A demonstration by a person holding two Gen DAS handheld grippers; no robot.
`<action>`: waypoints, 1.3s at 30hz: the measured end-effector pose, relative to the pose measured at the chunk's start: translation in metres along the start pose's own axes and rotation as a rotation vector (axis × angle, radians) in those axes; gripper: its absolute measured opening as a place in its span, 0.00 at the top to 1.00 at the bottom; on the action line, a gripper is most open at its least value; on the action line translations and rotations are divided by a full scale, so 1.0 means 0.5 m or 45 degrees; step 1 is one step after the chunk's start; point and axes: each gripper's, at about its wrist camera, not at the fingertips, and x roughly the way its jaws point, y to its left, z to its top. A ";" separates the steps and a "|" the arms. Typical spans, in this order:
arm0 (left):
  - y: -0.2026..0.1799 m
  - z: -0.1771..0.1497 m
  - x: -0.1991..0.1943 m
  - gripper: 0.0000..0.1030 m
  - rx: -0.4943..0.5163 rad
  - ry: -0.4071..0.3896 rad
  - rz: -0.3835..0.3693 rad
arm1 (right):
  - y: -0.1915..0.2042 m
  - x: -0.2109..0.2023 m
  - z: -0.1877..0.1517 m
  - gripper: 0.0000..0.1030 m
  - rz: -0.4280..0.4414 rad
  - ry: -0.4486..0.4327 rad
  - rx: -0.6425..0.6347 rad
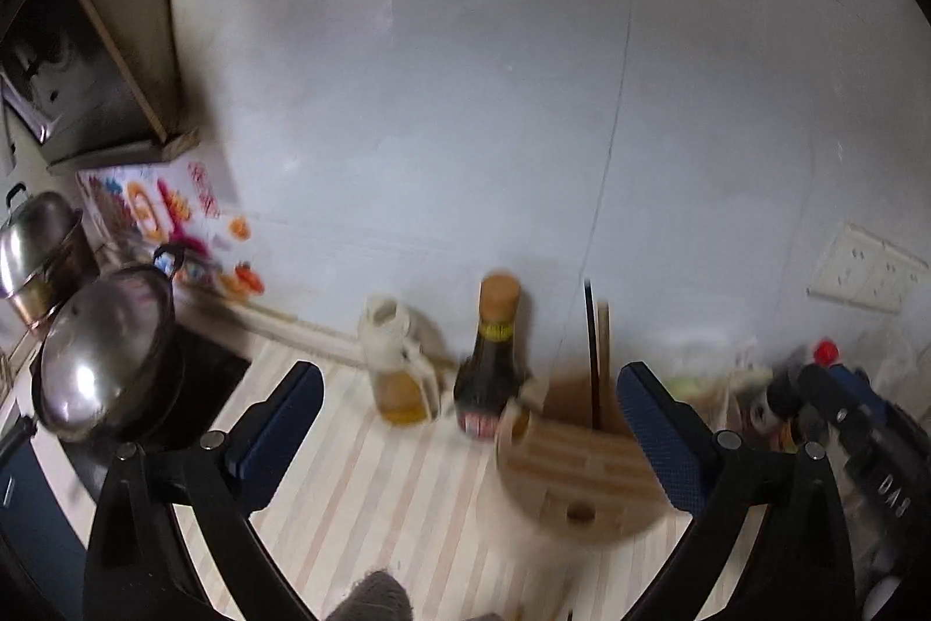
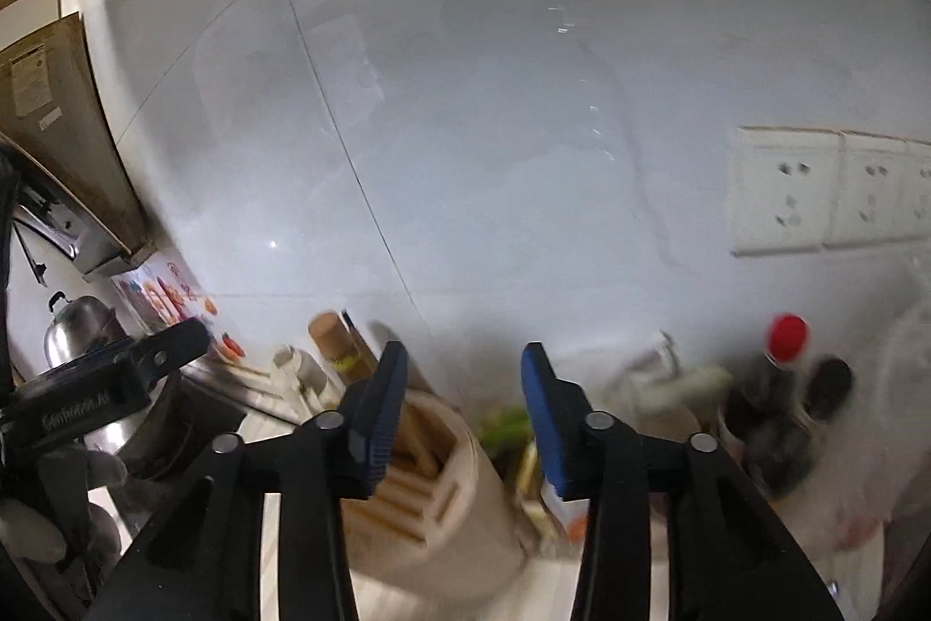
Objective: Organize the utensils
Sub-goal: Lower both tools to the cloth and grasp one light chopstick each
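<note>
**A:** Both grippers look spread wide with nothing in them. Left gripper (image 1: 468, 411) hangs over the utensil holder (image 1: 573, 469) at lower center; guessing it's lining up with the slotted top, where dark chopsticks (image 1: 592, 359) already stand.

**B:** Yep, right gripper (image 2: 462, 411) is empty too. Its view shows the holder's side wall lower center, plus a red-capped bottle (image 2: 780, 371) at right.

Black grippers (image 1: 468, 417), blue ribbed pads (image 2: 378, 411)
</note>
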 end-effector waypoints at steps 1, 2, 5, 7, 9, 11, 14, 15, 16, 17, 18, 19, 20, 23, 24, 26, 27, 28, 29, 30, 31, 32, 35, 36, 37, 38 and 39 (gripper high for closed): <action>0.007 -0.013 -0.003 0.00 -0.005 0.018 0.005 | -0.005 -0.014 -0.009 0.52 -0.015 0.021 0.007; 0.008 -0.028 -0.009 0.00 -0.011 0.041 0.005 | -0.009 -0.023 -0.017 0.52 -0.013 0.034 0.015; 0.011 -0.074 -0.014 0.00 -0.016 0.106 0.010 | -0.026 -0.051 -0.054 0.52 -0.043 0.109 0.049; 0.011 -0.114 -0.006 0.00 -0.009 0.166 0.013 | -0.057 -0.084 -0.081 0.52 -0.078 0.139 0.051; 0.010 -0.158 0.003 0.00 0.001 0.227 0.013 | -0.074 -0.101 -0.110 0.52 -0.093 0.180 0.054; 0.000 -0.196 0.003 0.00 0.029 0.272 0.028 | -0.092 -0.105 -0.146 0.52 -0.110 0.258 0.069; -0.002 -0.259 0.023 0.00 0.079 0.359 0.056 | -0.107 -0.093 -0.199 0.52 -0.111 0.371 0.081; -0.001 -0.283 0.036 0.00 0.097 0.397 0.066 | -0.113 -0.088 -0.217 0.52 -0.106 0.406 0.090; -0.003 -0.306 0.042 0.00 0.116 0.429 0.075 | -0.120 -0.079 -0.240 0.52 -0.097 0.447 0.105; -0.002 -0.327 0.051 0.00 0.133 0.459 0.091 | -0.127 -0.070 -0.263 0.52 -0.093 0.498 0.114; -0.002 -0.350 0.062 0.00 0.150 0.492 0.106 | -0.134 -0.063 -0.282 0.53 -0.087 0.538 0.126; -0.004 -0.376 0.076 0.00 0.169 0.530 0.112 | -0.139 -0.056 -0.297 0.54 -0.076 0.568 0.139; -0.004 -0.396 0.086 0.00 0.181 0.559 0.118 | -0.146 -0.046 -0.320 0.55 -0.065 0.611 0.158; -0.008 -0.453 0.127 0.00 0.212 0.655 0.123 | -0.163 -0.011 -0.388 0.59 -0.061 0.739 0.197; -0.010 -0.473 0.145 0.03 0.217 0.695 0.111 | -0.165 -0.004 -0.401 0.59 -0.062 0.760 0.204; -0.015 -0.497 0.170 0.09 0.223 0.750 0.077 | -0.175 0.016 -0.434 0.63 -0.081 0.809 0.217; -0.019 -0.508 0.183 0.16 0.227 0.775 0.063 | -0.182 0.024 -0.451 0.68 -0.092 0.830 0.228; -0.023 -0.517 0.194 0.22 0.232 0.791 0.049 | -0.186 0.029 -0.461 0.79 -0.100 0.841 0.239; -0.029 -0.527 0.206 0.25 0.247 0.805 0.039 | -0.195 0.036 -0.478 0.83 -0.113 0.861 0.253; -0.035 -0.534 0.216 0.31 0.265 0.815 0.036 | -0.200 0.038 -0.484 0.85 -0.118 0.871 0.260; -0.039 -0.536 0.222 0.34 0.276 0.818 0.030 | -0.204 0.041 -0.493 0.85 -0.126 0.881 0.263; -0.045 -0.542 0.230 0.35 0.294 0.821 0.020 | -0.207 0.044 -0.501 0.85 -0.136 0.891 0.259; -0.058 -0.554 0.247 0.43 0.334 0.818 0.002 | -0.214 0.056 -0.522 0.85 -0.138 0.940 0.256; -0.061 -0.551 0.247 0.46 0.342 0.809 0.004 | -0.208 0.058 -0.525 0.85 -0.136 0.953 0.250; -0.064 -0.549 0.247 0.54 0.353 0.807 -0.005 | -0.207 0.064 -0.531 0.85 -0.127 0.971 0.242; -0.066 -0.548 0.246 0.62 0.352 0.805 -0.022 | -0.204 0.068 -0.535 0.85 -0.128 0.984 0.230; -0.067 -0.548 0.244 0.77 0.346 0.805 -0.038 | -0.200 0.074 -0.540 0.85 -0.134 0.998 0.210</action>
